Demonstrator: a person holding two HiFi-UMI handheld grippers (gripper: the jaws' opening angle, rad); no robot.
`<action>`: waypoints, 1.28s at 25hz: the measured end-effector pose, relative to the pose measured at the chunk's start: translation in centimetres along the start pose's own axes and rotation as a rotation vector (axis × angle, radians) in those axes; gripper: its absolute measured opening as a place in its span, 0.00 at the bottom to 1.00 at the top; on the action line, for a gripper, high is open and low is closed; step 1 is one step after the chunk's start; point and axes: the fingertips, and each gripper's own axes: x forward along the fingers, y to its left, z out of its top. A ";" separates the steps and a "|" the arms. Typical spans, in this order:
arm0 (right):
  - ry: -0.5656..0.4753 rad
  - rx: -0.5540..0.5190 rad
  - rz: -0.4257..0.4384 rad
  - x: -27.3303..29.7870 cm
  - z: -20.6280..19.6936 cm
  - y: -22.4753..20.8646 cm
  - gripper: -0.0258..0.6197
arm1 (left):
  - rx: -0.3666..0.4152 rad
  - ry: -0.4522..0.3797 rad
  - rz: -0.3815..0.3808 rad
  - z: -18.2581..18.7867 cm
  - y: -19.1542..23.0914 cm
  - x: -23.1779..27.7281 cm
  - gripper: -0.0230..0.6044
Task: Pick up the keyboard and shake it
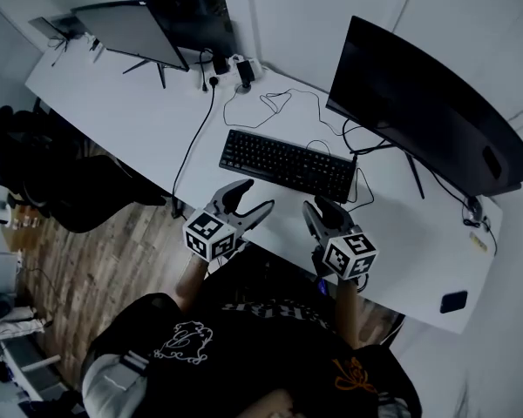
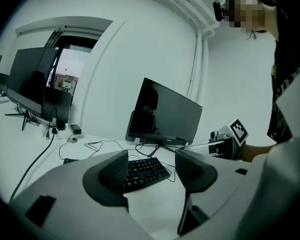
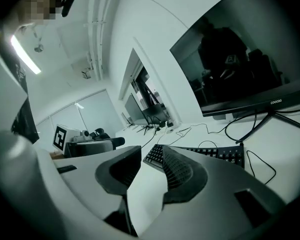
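1. The keyboard (image 1: 288,165) is showing as a long, flat, black slab, with rows of dark keys covering its whole top.
2. It is lying flat and key side up on the white table (image 1: 139,111), resting there with nothing lifting it.
3. It is sitting around the middle of the table's length, closer to the near edge than to the far wall.
4. Its long axis is running left to right at a slight slant, the left end reaching a little farther away than the right end.
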 end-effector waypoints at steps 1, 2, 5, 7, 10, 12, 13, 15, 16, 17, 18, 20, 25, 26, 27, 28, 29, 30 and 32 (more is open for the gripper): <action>-0.006 0.002 0.005 -0.1 0.0 0.2 0.24 | 0.002 -0.002 -0.002 0.0 -0.4 -0.1 0.51; -0.012 0.002 0.009 -0.2 0.0 0.3 0.24 | 0.006 -0.005 -0.005 0.1 -0.9 -0.2 0.49; -0.029 -0.002 0.022 -0.5 -0.1 1.1 0.23 | 0.013 -0.021 -0.010 0.4 -2.0 -0.7 0.43; -0.036 -0.007 0.033 -0.8 -0.2 1.8 0.23 | 0.015 -0.035 -0.006 0.6 -2.5 -1.3 0.36; -0.038 -0.013 0.043 -0.9 -0.4 2.6 0.23 | 0.012 -0.054 -0.006 0.8 -2.9 -1.9 0.26; -0.037 -0.021 0.046 -0.8 -0.5 3.3 0.23 | 0.015 -0.062 -0.006 1.0 -3.0 -2.5 0.25; -0.036 -0.027 0.046 -0.8 -0.6 3.6 0.23 | 0.020 -0.066 -0.007 1.1 -3.0 -2.8 0.24; -0.033 -0.041 0.046 -0.6 -0.8 4.4 0.23 | 0.028 -0.072 -0.009 1.3 -3.1 -3.6 0.21; -0.030 -0.049 0.046 -0.6 -0.9 5.0 0.23 | 0.027 -0.074 -0.009 1.3 -3.1 -4.1 0.21; -0.028 -0.057 0.046 -0.5 -1.1 5.5 0.23 | 0.025 -0.077 -0.007 1.2 -3.0 -4.7 0.20; -0.025 -0.066 0.045 -0.3 -1.2 6.2 0.23 | 0.024 -0.080 -0.003 1.2 -2.9 -5.4 0.19; -0.020 -0.082 0.045 0.1 -1.6 7.7 0.22 | 0.023 -0.084 0.004 0.8 -2.6 -7.2 0.18; -0.019 -0.085 0.055 0.8 -3.5 12.3 0.20 | 0.017 -0.092 0.024 -0.4 -2.2 -12.5 0.15; -0.021 -0.082 0.059 0.9 -3.9 13.3 0.20 | 0.019 -0.093 0.030 -0.7 -2.0 -13.6 0.14; -0.022 -0.080 0.064 1.0 -4.3 14.4 0.20 | 0.021 -0.094 0.037 -1.0 -1.9 -14.8 0.14; -0.024 -0.078 0.069 1.0 -4.7 15.5 0.20 | 0.020 -0.097 0.041 -1.3 -1.8 -15.9 0.13; -0.025 -0.077 0.075 1.0 -5.2 16.5 0.20 | 0.018 -0.101 0.044 -1.6 -1.7 -16.9 0.13; -0.026 -0.075 0.079 1.0 -5.6 17.5 0.20 | 0.013 -0.106 0.046 -2.0 -1.7 -17.9 0.12; -0.028 -0.073 0.083 0.9 -6.4 19.2 0.20 | 0.002 -0.112 0.045 -2.7 -1.8 -19.7 0.11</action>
